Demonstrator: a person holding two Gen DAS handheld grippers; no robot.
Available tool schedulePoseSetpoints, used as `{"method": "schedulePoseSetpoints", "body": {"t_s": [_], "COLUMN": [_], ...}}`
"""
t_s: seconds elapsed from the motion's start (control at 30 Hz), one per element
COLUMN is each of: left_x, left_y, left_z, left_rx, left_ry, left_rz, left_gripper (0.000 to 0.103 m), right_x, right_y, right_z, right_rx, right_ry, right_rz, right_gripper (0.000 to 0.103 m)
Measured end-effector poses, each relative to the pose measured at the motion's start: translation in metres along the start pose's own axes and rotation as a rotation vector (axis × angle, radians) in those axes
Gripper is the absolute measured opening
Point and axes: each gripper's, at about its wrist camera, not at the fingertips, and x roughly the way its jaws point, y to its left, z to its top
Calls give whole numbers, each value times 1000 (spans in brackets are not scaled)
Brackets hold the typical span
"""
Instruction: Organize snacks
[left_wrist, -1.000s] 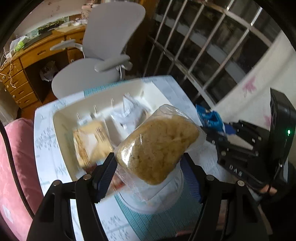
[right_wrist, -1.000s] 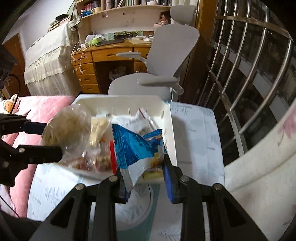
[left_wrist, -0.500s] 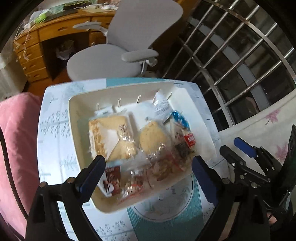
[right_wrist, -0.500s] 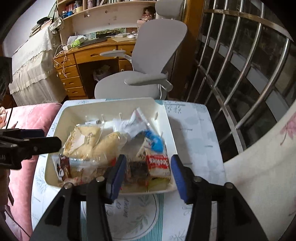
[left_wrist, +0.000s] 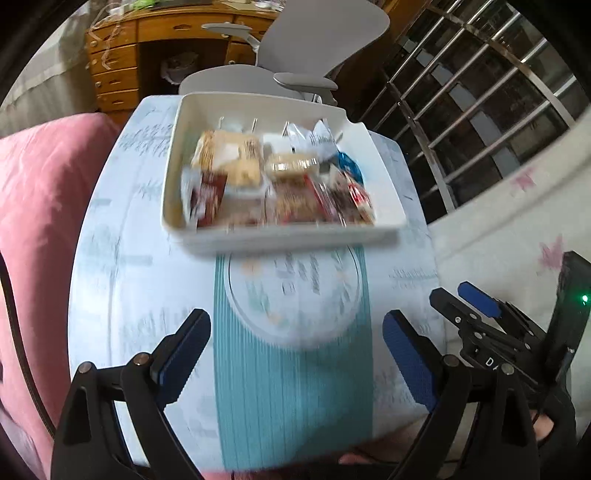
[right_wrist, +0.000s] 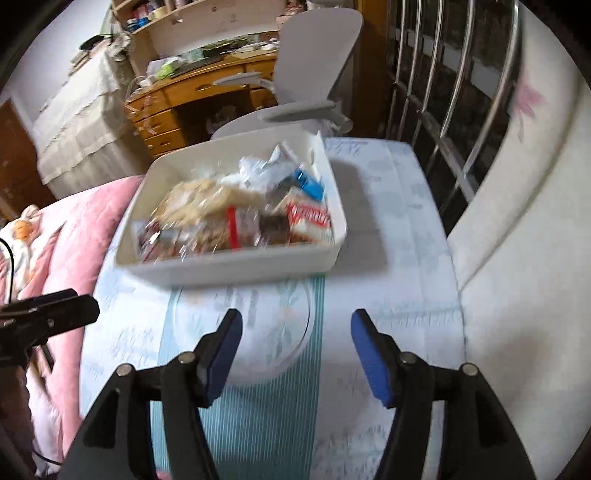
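Note:
A white rectangular tray (left_wrist: 288, 236) sits on the far half of the small table and also shows in the right wrist view (right_wrist: 236, 264). It holds several wrapped snacks (left_wrist: 258, 177), among them pale bread packs, a red-labelled pack (right_wrist: 308, 218) and a blue packet (right_wrist: 308, 184). My left gripper (left_wrist: 295, 358) is open and empty, low over the near table, well short of the tray. My right gripper (right_wrist: 295, 358) is open and empty too, also short of the tray. The right gripper appears at the right of the left wrist view (left_wrist: 476, 314).
The table wears a white and teal patterned cloth (left_wrist: 291, 387). A grey office chair (right_wrist: 310, 74) stands behind it, with a wooden desk (right_wrist: 195, 99) beyond. Pink bedding (left_wrist: 37, 192) lies left; a metal window grille (right_wrist: 436, 74) and white cushion (right_wrist: 517, 236) are right.
A second ago each gripper held a snack pack over the tray. Both packs now lie in the tray, both grippers have opened and pulled back toward the near table edge.

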Motion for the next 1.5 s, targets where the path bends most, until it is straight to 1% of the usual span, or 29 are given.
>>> {"method": "schedulePoseSetpoints", "body": {"t_s": [0.13, 0.2, 0.27, 0.33, 0.4, 0.5, 0.57, 0.67, 0.73, 0.83, 0.9, 0.97, 1.03, 1.1, 1.17, 1.27, 1.5], "left_x": [-24, -40, -55, -71, -88, -108, -121, -142, -152, -158, -157, -155, -155, -152, -147, -144, -134], "left_y": [-4, -6, -10, -14, -17, -22, -30, -42, -48, -50, -48, -46, -46, -50, -53, -58, -63], "left_z": [-38, -51, -62, -69, -72, -70, -67, -66, -68, -77, -84, -91, -95, -99, -101, -102, -102], "left_rx": [-23, -33, -26, -14, -9, 11, 44, 91, 115, 109, 94, 75, 66, 75, 88, 90, 72], "left_ry": [-14, -26, -51, -75, -108, -139, -167, -218, -260, -305, -310, -312, -326, -333, -318, -311, -290], "left_rz": [52, 76, 71, 84, 82, 79, 110, 131, 174, 239, 276, 313, 334, 353, 358, 371, 369], "left_gripper": [94, 94, 94, 94, 94, 94, 94, 94, 95, 96, 96, 100, 103, 103, 103, 103, 103], "right_x": [-20, -32, -43, -56, -70, -94, -108, -131, -143, -155, -162, -166, -166, -164, -162, -160, -155], "right_y": [-6, -7, -6, -1, 5, 13, 20, 28, 31, 38, 44, 47, 49, 48, 45, 37, 27], "right_z": [-27, -38, -45, -49, -49, -48, -45, -42, -43, -51, -62, -72, -81, -86, -89, -89, -85], "right_rx": [-27, -16, -1, -11, -28, -31, -27, 9, 28, 53, 44, 38, 34, 31, 37, 43, 35], "right_ry": [18, 25, 15, -2, -16, -34, -39, -58, -74, -95, -126, -150, -166, -171, -162, -142, -111], "right_rz": [36, 66, 89, 105, 100, 136, 151, 167, 161, 140, 98, 65, 54, 37, 13, 10, 14], "right_gripper": [73, 74, 75, 75, 75, 75, 75, 75, 75, 76, 82, 92, 94, 96, 102, 103, 103]}}
